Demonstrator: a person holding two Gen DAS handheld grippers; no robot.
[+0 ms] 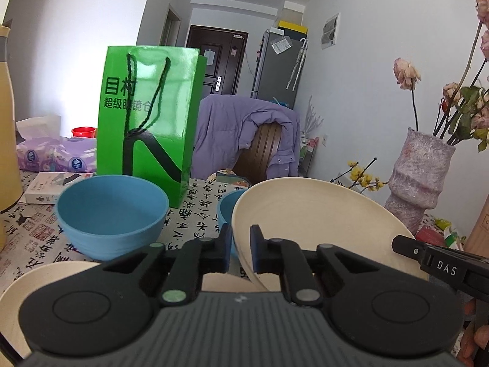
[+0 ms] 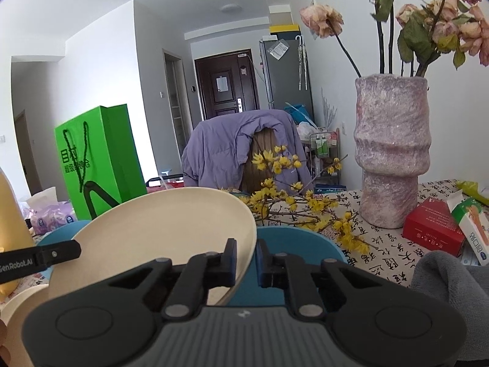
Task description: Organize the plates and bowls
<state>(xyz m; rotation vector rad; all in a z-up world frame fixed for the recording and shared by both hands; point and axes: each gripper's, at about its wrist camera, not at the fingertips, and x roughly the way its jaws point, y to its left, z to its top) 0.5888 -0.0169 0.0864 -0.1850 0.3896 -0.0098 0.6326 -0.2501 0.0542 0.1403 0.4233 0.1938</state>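
Note:
A cream plate (image 1: 321,214) is held tilted above the table, one gripper on each side. My left gripper (image 1: 241,244) is shut on its left rim. My right gripper (image 2: 247,257) is shut on the right rim of the same plate (image 2: 159,223). In the left wrist view the right gripper's black finger (image 1: 411,246) shows at the plate's far edge. A large blue bowl (image 1: 111,211) stands to the left, and a second blue bowl (image 1: 227,211) is partly hidden behind the plate. Another cream plate (image 1: 45,278) lies low at the left.
A green paper bag (image 1: 146,116) stands behind the bowls on the calligraphy tablecloth (image 1: 195,211). A pink vase (image 2: 391,153) with dried roses, a yellow flower branch (image 2: 290,202), a red box (image 2: 434,229) and a grey cloth (image 2: 452,290) crowd the right. A yellow flask (image 1: 6,122) is at the left.

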